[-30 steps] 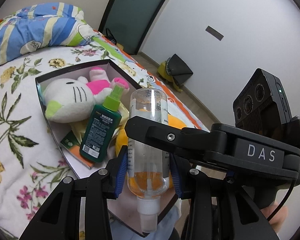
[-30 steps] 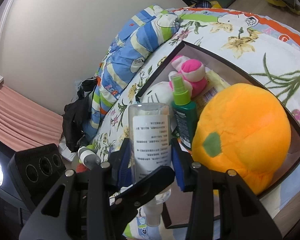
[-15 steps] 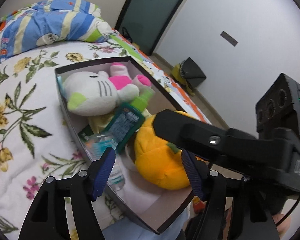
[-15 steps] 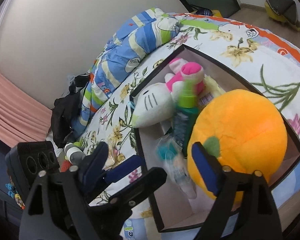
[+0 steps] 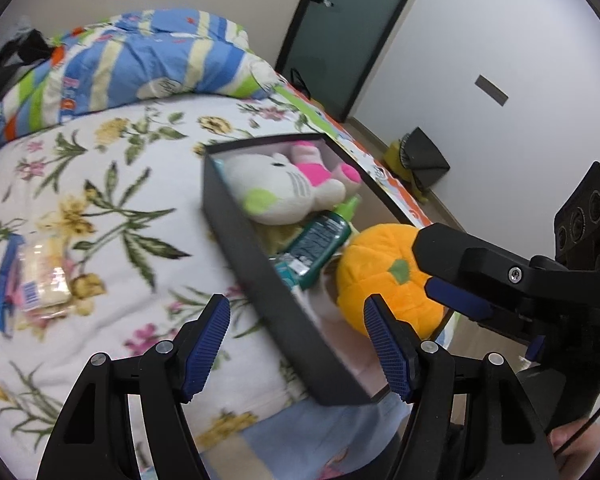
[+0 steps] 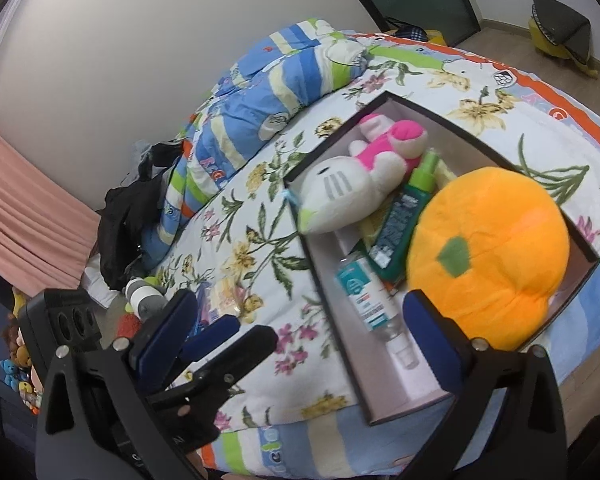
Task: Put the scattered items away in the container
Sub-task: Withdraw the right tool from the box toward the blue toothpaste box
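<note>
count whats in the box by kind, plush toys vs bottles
plush toys: 2, a white cat and an orange pumpkin
bottles: 2, a green spray and a clear spray
total: 4, not counting flat yellow items half hidden under them in the box

clear bottle (image 6: 370,300) dropped into box (image 6: 384,412) | both claws released, spread wide

a home bedroom: floral bedspread (image 5: 100,208), striped quilt (image 5: 132,60), pink curtain (image 6: 24,216), door (image 5: 340,32).
</note>
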{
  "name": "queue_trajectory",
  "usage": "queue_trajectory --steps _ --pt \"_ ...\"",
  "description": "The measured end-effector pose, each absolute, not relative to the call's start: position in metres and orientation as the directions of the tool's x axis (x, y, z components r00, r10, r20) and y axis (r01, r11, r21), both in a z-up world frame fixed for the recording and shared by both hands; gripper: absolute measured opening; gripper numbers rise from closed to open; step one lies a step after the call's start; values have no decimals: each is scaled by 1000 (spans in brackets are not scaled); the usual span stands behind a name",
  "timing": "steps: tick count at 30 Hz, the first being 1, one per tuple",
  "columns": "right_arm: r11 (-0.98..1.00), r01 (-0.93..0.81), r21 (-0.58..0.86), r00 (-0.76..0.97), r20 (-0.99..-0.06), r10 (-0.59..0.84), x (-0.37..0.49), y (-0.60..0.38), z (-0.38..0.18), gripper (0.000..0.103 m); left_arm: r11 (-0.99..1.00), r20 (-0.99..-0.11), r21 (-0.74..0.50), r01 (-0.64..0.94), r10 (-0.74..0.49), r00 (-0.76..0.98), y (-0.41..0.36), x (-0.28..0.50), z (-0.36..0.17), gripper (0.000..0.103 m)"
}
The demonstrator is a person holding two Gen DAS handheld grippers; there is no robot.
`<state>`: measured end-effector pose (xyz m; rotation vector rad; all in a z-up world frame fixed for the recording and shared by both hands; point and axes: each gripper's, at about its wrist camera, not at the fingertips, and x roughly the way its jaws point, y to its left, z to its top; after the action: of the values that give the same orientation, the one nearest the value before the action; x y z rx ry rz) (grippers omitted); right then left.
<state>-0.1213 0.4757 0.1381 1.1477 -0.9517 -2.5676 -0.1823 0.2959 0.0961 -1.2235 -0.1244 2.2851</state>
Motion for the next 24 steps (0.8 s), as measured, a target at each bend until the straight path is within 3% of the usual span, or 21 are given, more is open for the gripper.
queue_trajectory --steps 24 --pt "-821 121 558 -670 -564 -482 -77 313 212 103 -924 -699 -302 -234 382 -605 100 -113 161 70"
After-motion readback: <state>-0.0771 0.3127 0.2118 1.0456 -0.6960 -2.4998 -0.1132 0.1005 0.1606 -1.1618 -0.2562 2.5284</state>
